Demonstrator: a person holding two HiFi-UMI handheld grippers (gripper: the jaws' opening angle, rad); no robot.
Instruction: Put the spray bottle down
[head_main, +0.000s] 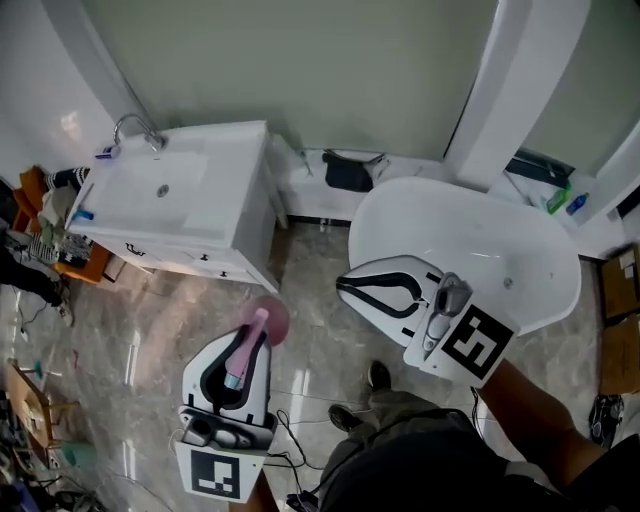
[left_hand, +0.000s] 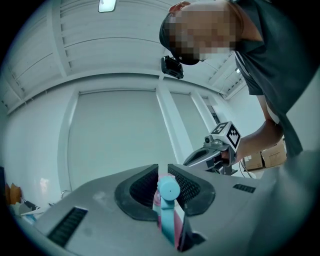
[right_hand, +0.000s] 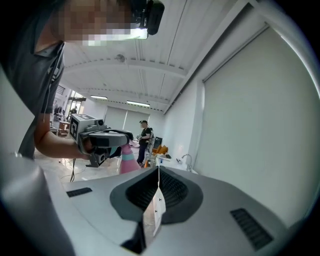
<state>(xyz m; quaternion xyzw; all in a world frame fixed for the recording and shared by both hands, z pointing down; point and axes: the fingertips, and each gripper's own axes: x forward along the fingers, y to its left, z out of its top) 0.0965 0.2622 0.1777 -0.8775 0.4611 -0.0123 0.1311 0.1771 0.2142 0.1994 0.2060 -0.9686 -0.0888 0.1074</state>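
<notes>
The spray bottle (head_main: 271, 319) is pink with a light blue head. It sits between the jaws of my left gripper (head_main: 252, 343), held over the marble floor in front of the washbasin cabinet. In the left gripper view the black pads close on the bottle (left_hand: 168, 196) just below its blue cap. My right gripper (head_main: 342, 284) hangs by the near rim of the white bathtub (head_main: 540, 300) with its jaws together. In the right gripper view a thin white scrap (right_hand: 154, 212) is pinched in the seam of the right gripper (right_hand: 159, 172). The pink bottle (right_hand: 129, 161) shows at the left there.
A white washbasin cabinet (head_main: 190, 215) with a tap stands at the back left. A black bag (head_main: 348, 172) lies on the ledge behind the tub, and small bottles (head_main: 562, 200) stand at the far right. Cables and clutter (head_main: 40, 250) line the floor's left side. My shoes (head_main: 365, 395) are below.
</notes>
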